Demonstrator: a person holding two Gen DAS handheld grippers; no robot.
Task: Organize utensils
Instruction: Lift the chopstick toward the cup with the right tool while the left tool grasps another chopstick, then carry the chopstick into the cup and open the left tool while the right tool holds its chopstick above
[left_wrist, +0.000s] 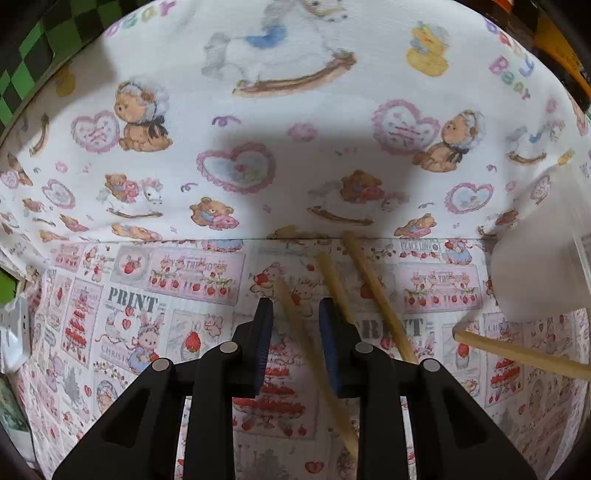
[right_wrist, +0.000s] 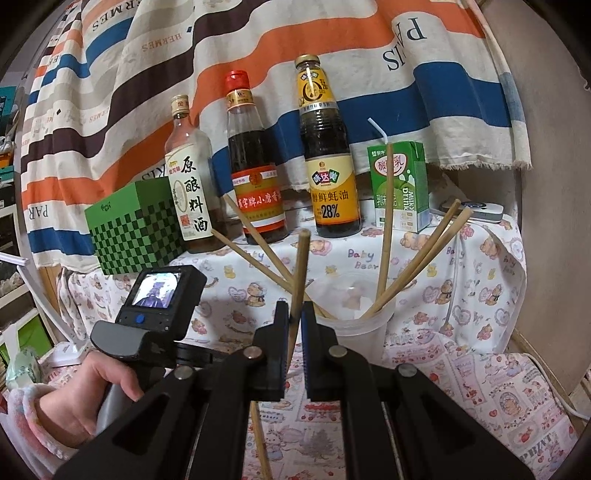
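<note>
Three loose chopsticks (left_wrist: 373, 295) lay on the printed tablecloth (left_wrist: 147, 295) in the left wrist view, slanting away from the camera. The left gripper (left_wrist: 295, 314) hovered over them with its jaws spread apart, holding nothing; one chopstick (left_wrist: 306, 343) ran up through the gap between the pads without either pad touching it. A fourth chopstick (left_wrist: 517, 352) lay off to the right, near the base of a translucent plastic cup (left_wrist: 535, 269) at the frame's right edge. Beyond a seam, a second cloth printed with bears and rocking horses (left_wrist: 258, 110) rose behind.

In the right wrist view, the right gripper (right_wrist: 295, 317) was clamped on a single chopstick (right_wrist: 300, 273), which stood nearly upright, its top leaning slightly right. Just beyond the fingertips stood the plastic cup (right_wrist: 354, 328), with several chopsticks (right_wrist: 417, 266) already fanning out of it in different directions. At lower left a hand (right_wrist: 85, 391) gripped the handle of the other gripper's rig, its small camera screen (right_wrist: 157, 290) lit. Behind the cup, along the back of the table, stood three sauce bottles (right_wrist: 255, 162), a green checkered box (right_wrist: 136, 229) to their left and a green drink carton (right_wrist: 400, 184) with a straw to their right, all before a striped curtain (right_wrist: 295, 44).
</note>
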